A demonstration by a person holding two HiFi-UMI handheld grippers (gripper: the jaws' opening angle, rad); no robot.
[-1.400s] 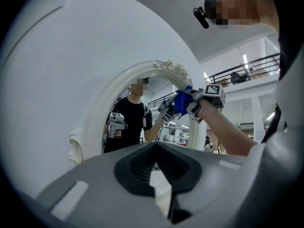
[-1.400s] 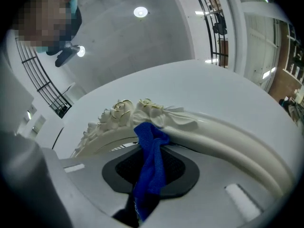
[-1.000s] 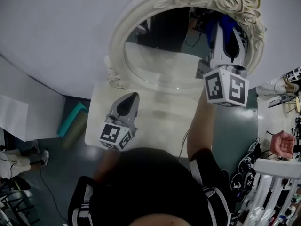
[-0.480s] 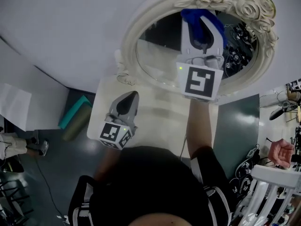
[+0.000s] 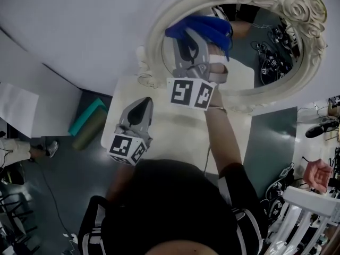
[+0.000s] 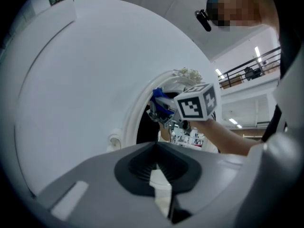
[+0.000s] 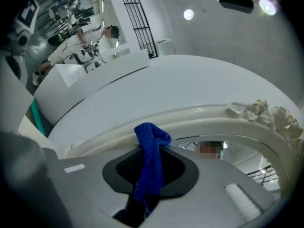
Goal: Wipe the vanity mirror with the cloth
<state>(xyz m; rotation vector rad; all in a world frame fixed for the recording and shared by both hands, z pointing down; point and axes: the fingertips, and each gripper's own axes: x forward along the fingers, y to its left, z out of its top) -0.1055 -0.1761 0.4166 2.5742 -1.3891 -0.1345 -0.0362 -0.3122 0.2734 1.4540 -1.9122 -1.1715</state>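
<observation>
The oval vanity mirror in its cream ornate frame leans at the back of a small white table. My right gripper is shut on a blue cloth, which lies against the upper left part of the glass. In the right gripper view the blue cloth hangs pinched between the jaws of the right gripper, just under the frame. My left gripper hovers low over the table's left side, shut and empty. The left gripper view shows the left gripper facing the frame and the cloth.
A white wall stands behind the mirror. A teal roll lies on the dark floor left of the table. At the lower right are a white rack and a pink object. Carved roses top the frame.
My right gripper has swept the blue cloth leftward across the glass, from the right side to the upper left. The left gripper has stayed put.
</observation>
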